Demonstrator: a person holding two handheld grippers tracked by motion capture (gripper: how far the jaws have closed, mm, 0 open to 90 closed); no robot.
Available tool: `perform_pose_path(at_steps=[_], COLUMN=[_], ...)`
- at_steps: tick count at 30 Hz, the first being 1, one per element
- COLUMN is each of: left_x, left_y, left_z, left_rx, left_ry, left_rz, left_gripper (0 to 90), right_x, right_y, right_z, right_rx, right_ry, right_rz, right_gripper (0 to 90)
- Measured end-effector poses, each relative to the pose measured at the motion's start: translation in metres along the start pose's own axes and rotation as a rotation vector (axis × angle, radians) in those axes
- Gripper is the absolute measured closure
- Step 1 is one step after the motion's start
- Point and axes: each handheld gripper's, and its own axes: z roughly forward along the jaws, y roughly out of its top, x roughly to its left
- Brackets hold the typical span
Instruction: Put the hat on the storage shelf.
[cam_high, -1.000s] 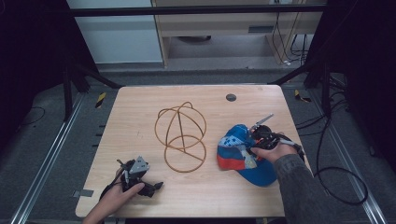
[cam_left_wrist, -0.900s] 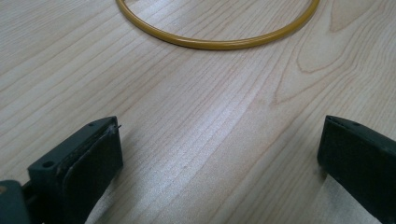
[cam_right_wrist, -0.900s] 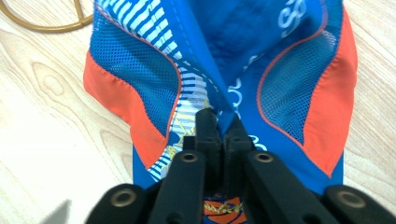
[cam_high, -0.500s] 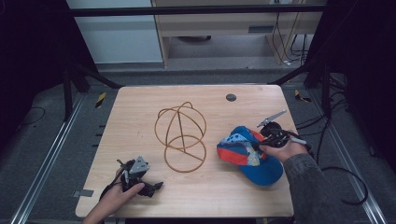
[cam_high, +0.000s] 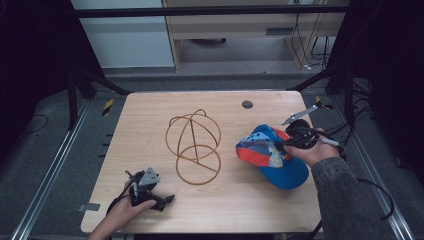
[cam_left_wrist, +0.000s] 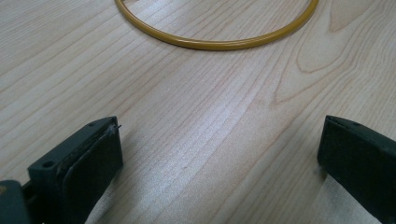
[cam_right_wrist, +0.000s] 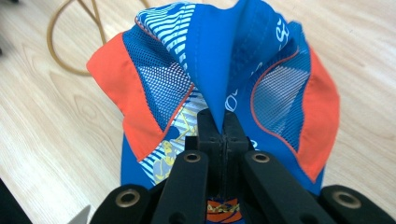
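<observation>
A blue cap (cam_high: 272, 152) with orange and mesh panels hangs lifted at the table's right side; my right gripper (cam_high: 289, 141) is shut on a fold of its blue crown cloth (cam_right_wrist: 219, 70), with the gripper (cam_right_wrist: 218, 122) pinching it between closed jaws. A gold wire hat stand (cam_high: 194, 144), a dome on a ring base, sits at the table's centre. My left gripper (cam_high: 167, 199) rests low near the front left edge, open, nothing between its fingers (cam_left_wrist: 88, 158); the stand's ring (cam_left_wrist: 215, 43) lies just ahead of it.
The wooden table (cam_high: 150, 120) has a dark round grommet (cam_high: 247, 104) near its far edge. Black frame rails and cables run along the table's right side. A cabinet stands beyond the table.
My right gripper has carried the cap slightly right and up from the table, with the crown pulled taller. The left gripper has stayed put.
</observation>
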Motion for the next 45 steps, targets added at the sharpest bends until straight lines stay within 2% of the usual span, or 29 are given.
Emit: perform_pose_path(at_steps=[7,13,21,26,27,33,36,38,40,45], left_x=[0.0,0.0,0.0,0.0,0.0,0.0,0.0,0.0,0.0,0.0], left_y=[0.0,0.0,0.0,0.0,0.0,0.0,0.0,0.0,0.0,0.0], left_z=[0.0,0.0,0.0,0.0,0.0,0.0,0.0,0.0,0.0,0.0], left_rx=[0.0,0.0,0.0,-0.001,0.0,0.0,0.0,0.0,0.002,0.002], left_ry=[0.0,0.0,-0.001,0.0,0.0,0.0,0.0,0.0,-0.001,-0.001], left_rz=[0.002,0.002,0.002,0.002,0.002,0.002,0.001,0.002,0.002,0.001], left_gripper=[0.0,0.0,0.0,0.0,0.0,0.0,0.0,0.0,0.0,0.0], right_x=[-0.001,-0.004,-0.002,0.003,0.006,0.021,0.023,0.024,0.029,0.038], right_y=[0.006,0.01,0.018,0.021,0.023,0.034,0.041,0.043,0.05,0.064], right_z=[-0.014,-0.024,-0.036,-0.042,-0.044,-0.057,-0.064,-0.068,-0.08,-0.097], right_rx=[-0.033,-0.03,-0.057,-0.101,-0.131,-0.15,-0.172,-0.178,-0.203,-0.227], right_ry=[-0.018,-0.033,-0.037,-0.032,-0.025,-0.033,-0.043,-0.048,-0.057,-0.065], right_rz=[0.011,0.009,-0.015,-0.024,-0.028,-0.067,-0.092,-0.091,-0.109,-0.137], right_gripper=[89.9,90.0,90.0,90.0,90.0,90.0,89.9,89.9,90.0,90.0])
